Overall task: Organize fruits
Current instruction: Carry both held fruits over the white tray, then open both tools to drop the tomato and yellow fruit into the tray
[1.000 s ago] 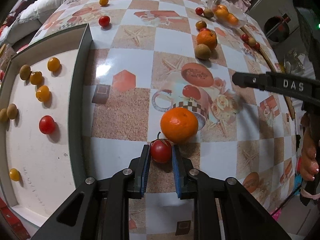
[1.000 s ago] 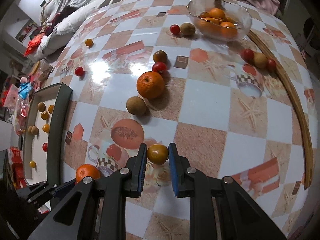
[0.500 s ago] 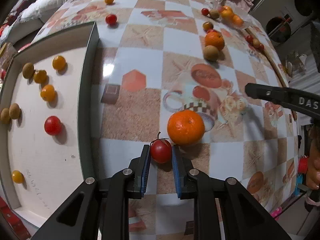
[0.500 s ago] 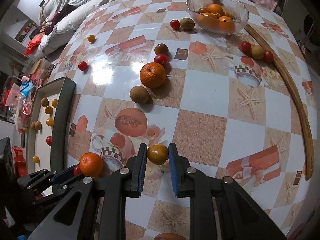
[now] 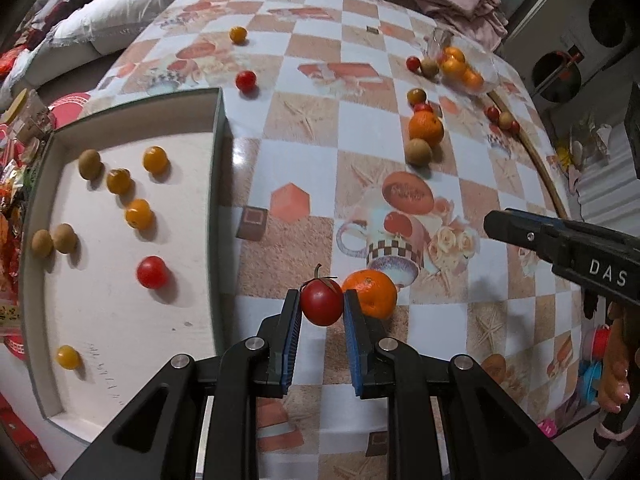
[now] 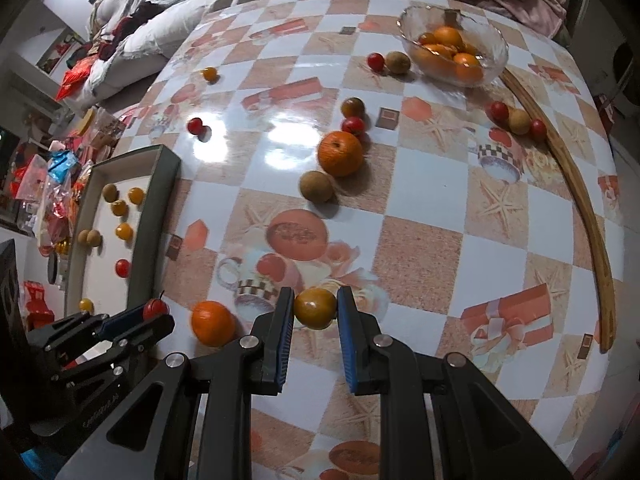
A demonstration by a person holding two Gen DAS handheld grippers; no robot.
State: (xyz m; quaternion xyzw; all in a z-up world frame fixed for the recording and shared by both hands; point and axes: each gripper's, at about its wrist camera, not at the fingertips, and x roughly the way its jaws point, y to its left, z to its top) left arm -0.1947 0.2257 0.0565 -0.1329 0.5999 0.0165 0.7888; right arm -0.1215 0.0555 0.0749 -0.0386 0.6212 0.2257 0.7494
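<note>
My left gripper (image 5: pixel 322 307) is shut on a red cherry tomato (image 5: pixel 321 302) with a stem, held above the table right of the tray. It also shows in the right wrist view (image 6: pixel 154 312) at the lower left. My right gripper (image 6: pixel 315 307) is shut on a yellow-brown tomato (image 6: pixel 315 309) and holds it over the table's front part. A white tray with a dark green rim (image 5: pixel 218 168) holds several small yellow, brown and red fruits. An orange (image 5: pixel 370 293) lies just behind the left gripper.
A glass bowl (image 6: pixel 492 56) with oranges stands at the far right. A second orange (image 6: pixel 340 153), a brown fruit (image 6: pixel 316 186) and loose tomatoes lie mid-table. A wooden strip (image 6: pixel 580 200) curves along the right edge. Bedding lies beyond the far left.
Both grippers have lifted and pulled back with their fruits held. The left gripper has shifted so the tray appears nearer, and the orange now lies beside its right finger.
</note>
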